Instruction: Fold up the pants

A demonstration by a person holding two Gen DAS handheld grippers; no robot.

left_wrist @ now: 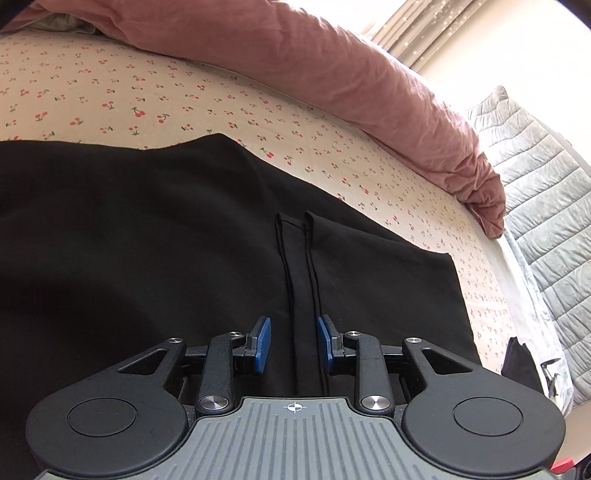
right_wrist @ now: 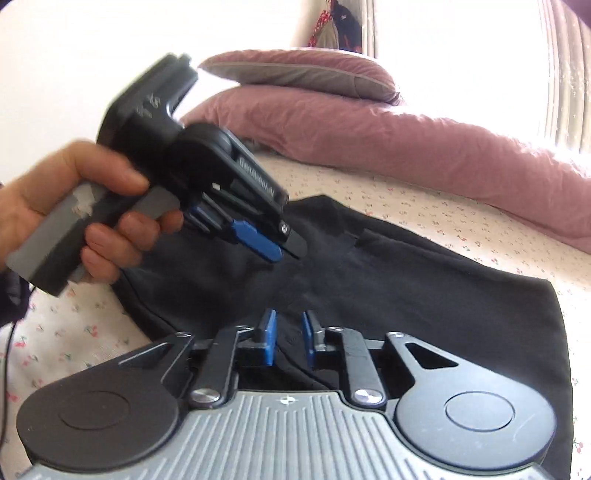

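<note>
Black pants (left_wrist: 155, 229) lie spread on the cherry-print bed sheet (left_wrist: 110, 92). In the left wrist view two stitched hem edges (left_wrist: 299, 258) run side by side between my blue pads. My left gripper (left_wrist: 294, 343) is open just above them, empty. It also shows in the right wrist view (right_wrist: 280, 251), held in a hand, tilted down over the pants (right_wrist: 424, 288). My right gripper (right_wrist: 289, 338) is open low over the near part of the pants, holding nothing.
A rolled pink duvet (left_wrist: 369, 85) lies along the far side of the bed, with a pink pillow (right_wrist: 303, 70) on it. A grey quilted cover (left_wrist: 546, 184) hangs at the right bed edge. Bright curtains (left_wrist: 424, 26) stand behind.
</note>
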